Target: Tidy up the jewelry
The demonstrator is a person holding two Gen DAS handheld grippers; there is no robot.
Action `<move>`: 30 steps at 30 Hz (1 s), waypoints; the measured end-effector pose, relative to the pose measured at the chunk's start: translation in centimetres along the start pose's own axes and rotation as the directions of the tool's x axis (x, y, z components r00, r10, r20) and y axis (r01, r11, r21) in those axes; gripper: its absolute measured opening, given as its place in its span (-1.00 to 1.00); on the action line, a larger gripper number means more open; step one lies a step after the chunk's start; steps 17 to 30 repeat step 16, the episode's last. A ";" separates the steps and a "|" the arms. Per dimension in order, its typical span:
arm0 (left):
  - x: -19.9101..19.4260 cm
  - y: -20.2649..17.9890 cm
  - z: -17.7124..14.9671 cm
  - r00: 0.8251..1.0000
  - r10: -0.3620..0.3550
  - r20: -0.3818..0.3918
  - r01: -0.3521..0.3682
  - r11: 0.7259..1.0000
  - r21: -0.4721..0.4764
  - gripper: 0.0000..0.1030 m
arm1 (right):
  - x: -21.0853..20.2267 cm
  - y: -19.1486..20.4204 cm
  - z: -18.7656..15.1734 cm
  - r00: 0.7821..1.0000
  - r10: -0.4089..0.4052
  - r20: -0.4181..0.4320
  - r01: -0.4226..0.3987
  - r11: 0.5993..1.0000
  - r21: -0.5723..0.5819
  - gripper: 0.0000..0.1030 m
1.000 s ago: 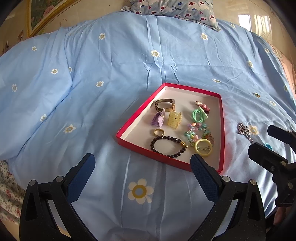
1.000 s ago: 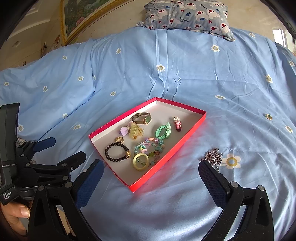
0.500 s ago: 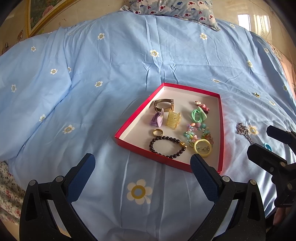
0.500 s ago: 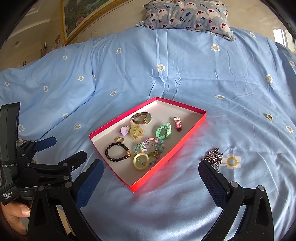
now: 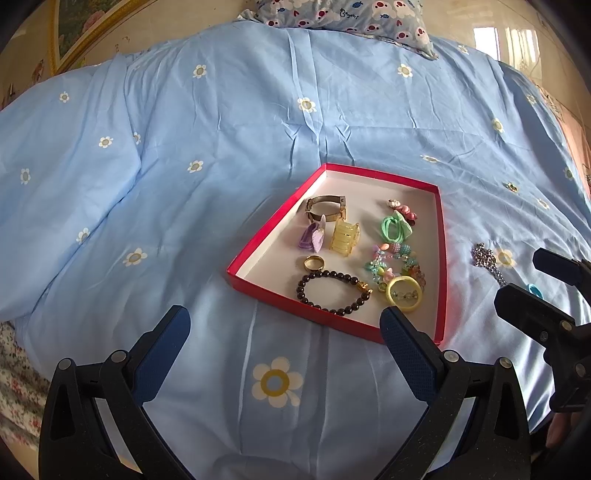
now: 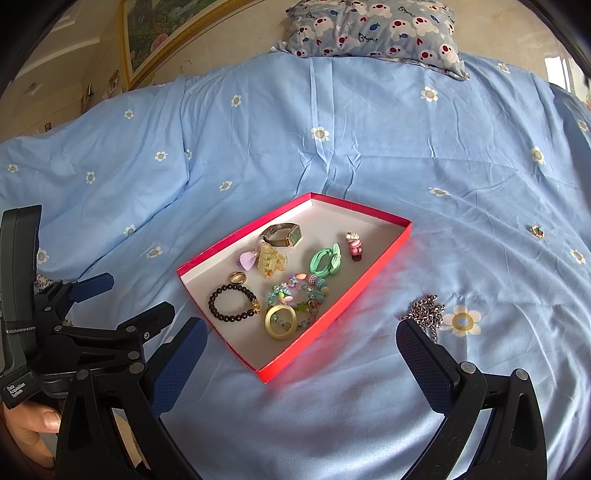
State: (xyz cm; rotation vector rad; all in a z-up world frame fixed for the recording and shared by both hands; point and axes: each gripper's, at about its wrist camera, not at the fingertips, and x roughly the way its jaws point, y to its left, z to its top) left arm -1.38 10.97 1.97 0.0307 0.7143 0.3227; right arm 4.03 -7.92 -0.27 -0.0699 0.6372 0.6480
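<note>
- A red tray (image 5: pixel 266 232) (image 6: pixel 373 275) was seen lying flat on a blue flowered duvet (image 5: pixel 221 129) (image 6: pixel 443 155), with jewelry laid on its pale floor
- A gold watch (image 5: pixel 327 208) (image 6: pixel 283 236) was placed toward the far end, with a lilac bow clip (image 5: pixel 314 236) (image 6: pixel 246 259) and a yellow claw clip (image 5: pixel 344 237) (image 6: pixel 271 261) just beside it
- A gold ring (image 5: pixel 314 263) (image 6: pixel 238 277) and a dark bead bracelet (image 5: pixel 334 292) (image 6: pixel 233 302) were found at the near end of the tray
- A green hair tie (image 5: pixel 396 227) (image 6: pixel 327 260), a pink charm (image 5: pixel 402 209) (image 6: pixel 354 243), a pastel bead bracelet (image 5: pixel 393 258) (image 6: pixel 299 293) and a yellow ring bangle (image 5: pixel 404 294) (image 6: pixel 280 322) were gathered along the tray's right side
- A silver chain (image 5: pixel 487 260) (image 6: pixel 424 312) was left on the duvet outside the tray, to its right; a small turquoise item (image 5: pixel 535 290) lay beyond it, too small to identify
- The left gripper (image 5: pixel 282 341) (image 6: pixel 123 295) was held released, jaws spread wide above the duvet near the tray's near-left corner, nothing between them
- The right gripper (image 6: pixel 301 345) (image 5: pixel 532 280) was likewise held released, jaws wide apart, its right finger (image 6: pixel 424 362) just beside the chain
- A patterned pillow (image 5: pixel 347 16) (image 6: pixel 373 31) was seen at the head of the bed
</note>
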 end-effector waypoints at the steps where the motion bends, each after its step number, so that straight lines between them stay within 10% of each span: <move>1: 0.1 0.0 0.0 1.000 -0.003 -0.001 0.003 1.000 -0.001 1.00 | 0.0 0.0 0.0 1.000 0.001 -0.001 -0.001 1.000 0.000 1.00; 30: 0.1 -0.2 0.0 1.000 -0.020 -0.001 0.020 1.000 -0.004 1.00 | 0.1 -0.1 0.0 1.000 0.000 -0.004 0.000 1.000 0.001 1.00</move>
